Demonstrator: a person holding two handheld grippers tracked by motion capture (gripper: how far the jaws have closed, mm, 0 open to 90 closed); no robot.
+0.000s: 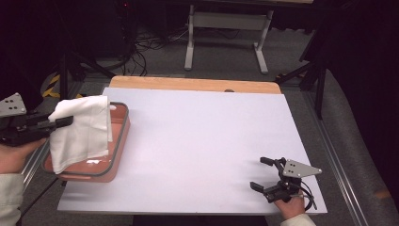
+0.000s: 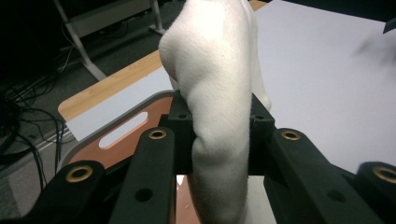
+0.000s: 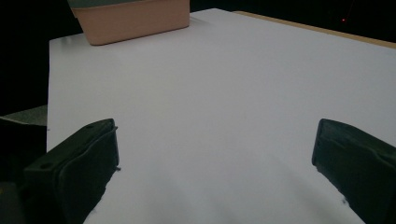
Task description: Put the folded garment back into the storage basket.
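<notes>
Left claw (image 1: 66,121) clamped on white cloth (image 1: 82,132) | cloth over salmon plastic tray (image 1: 120,136), table 9 o'clock | right claw (image 1: 263,173) wide open, empty, 5 o'clock

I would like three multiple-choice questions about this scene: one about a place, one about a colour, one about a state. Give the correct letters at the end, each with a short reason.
1. Where does the tray stand on the table?
A. at its left edge
B. in its middle
C. at its right edge

2. What colour is the cloth?
A. blue
B. white
C. black

3. How are the right tongs?
A. shut on the cloth
B. shut on the tray
C. open, with nothing between the jaws

Answers:
1 A, the high view shows the tray at the table's left edge.
2 B, the cloth is white in the high view and where the left tongs pinch it in the left gripper view.
3 C, the right gripper view shows both jaws wide apart over bare table.
</notes>
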